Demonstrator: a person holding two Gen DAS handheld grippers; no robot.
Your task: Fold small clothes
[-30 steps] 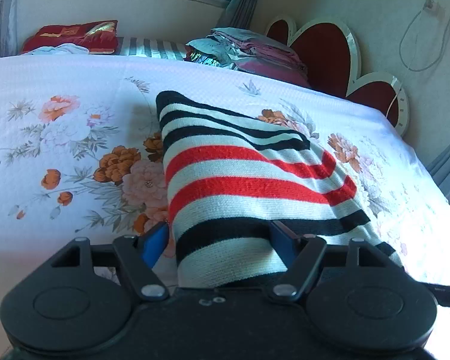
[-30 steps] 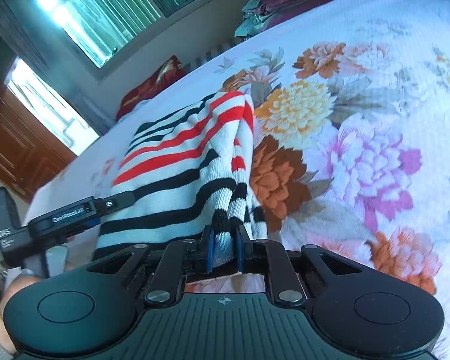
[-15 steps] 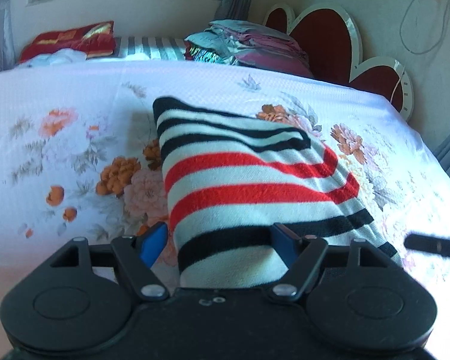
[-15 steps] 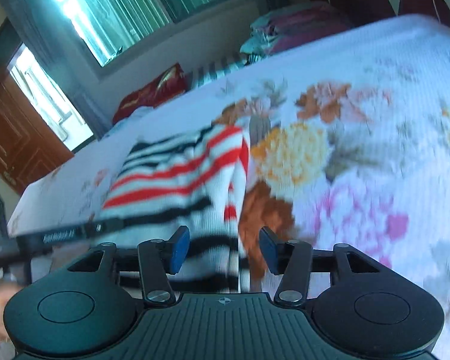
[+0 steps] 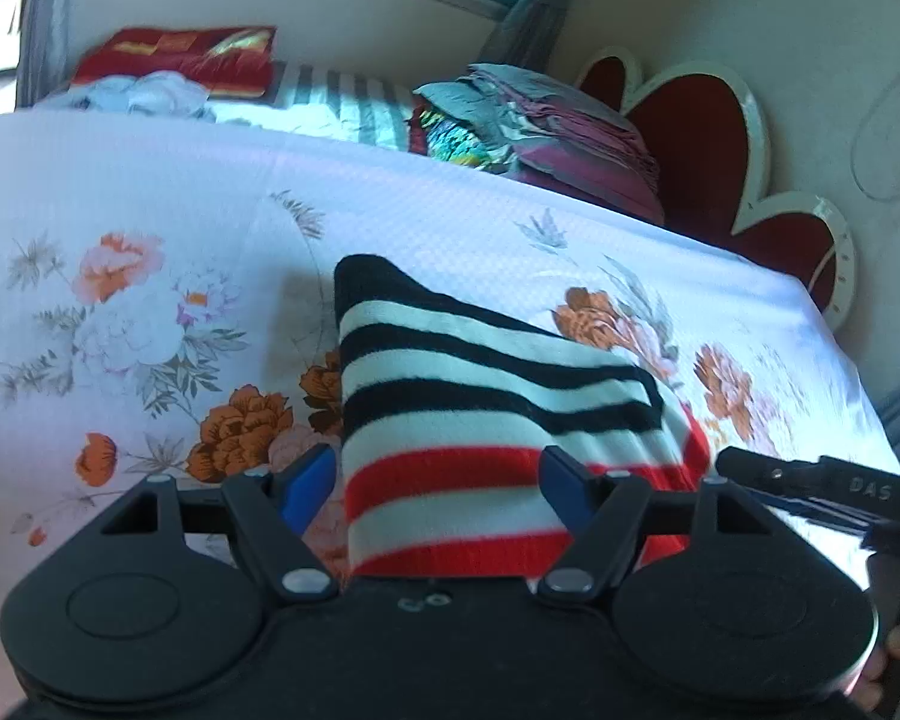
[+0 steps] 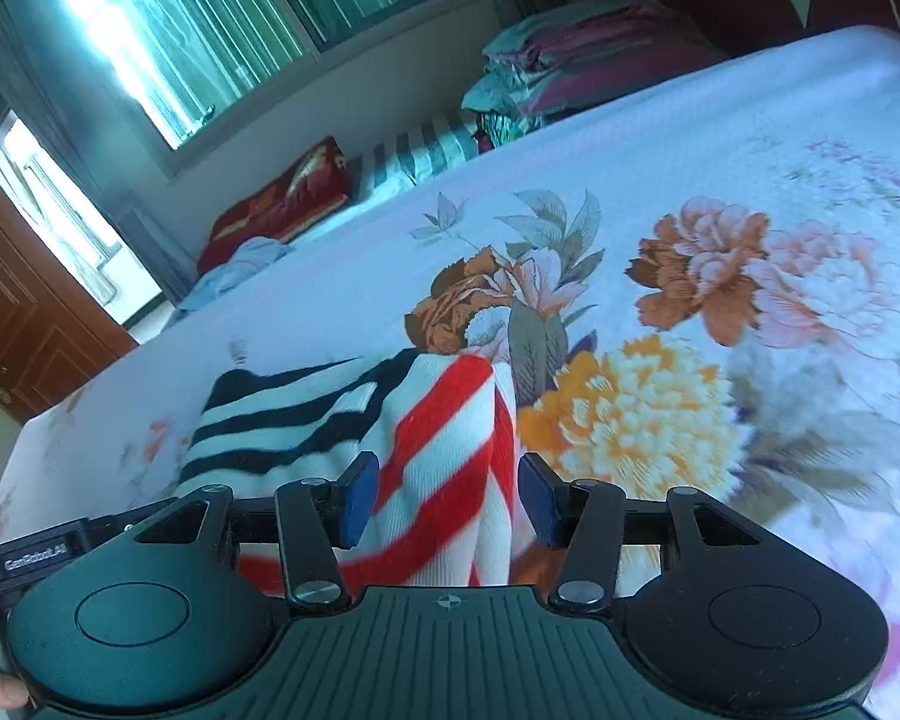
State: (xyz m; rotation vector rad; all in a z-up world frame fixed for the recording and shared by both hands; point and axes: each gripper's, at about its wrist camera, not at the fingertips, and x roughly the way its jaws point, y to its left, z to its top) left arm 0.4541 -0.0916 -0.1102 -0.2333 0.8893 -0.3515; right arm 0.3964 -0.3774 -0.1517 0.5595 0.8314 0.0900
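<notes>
Two grippers hang low over one striped sweater [image 5: 480, 420], which lies folded into a narrow bundle on the flowered bedsheet [image 5: 150, 192]. The left gripper [image 5: 438, 480] has its jaws spread wide, with the near end of the sweater lying loose between them; the blue pads [image 5: 306, 483] stand clear of the knit on both sides, so nothing is pinched. The right gripper [image 6: 447, 498] has just been opening: its jaws now stand apart over the red-striped fold, the cloth between them but not pressed. What the next move seems to turn on is the way the bundle runs: its long axis stretches straight away from the left gripper, red stripes nearest, black-striped end farthest up the bed. The right gripper sits at the bundle's right edge, where the folded layers drop to the sheet. Both are about equally near, so either could take the near end and carry it toward the far one.
</notes>
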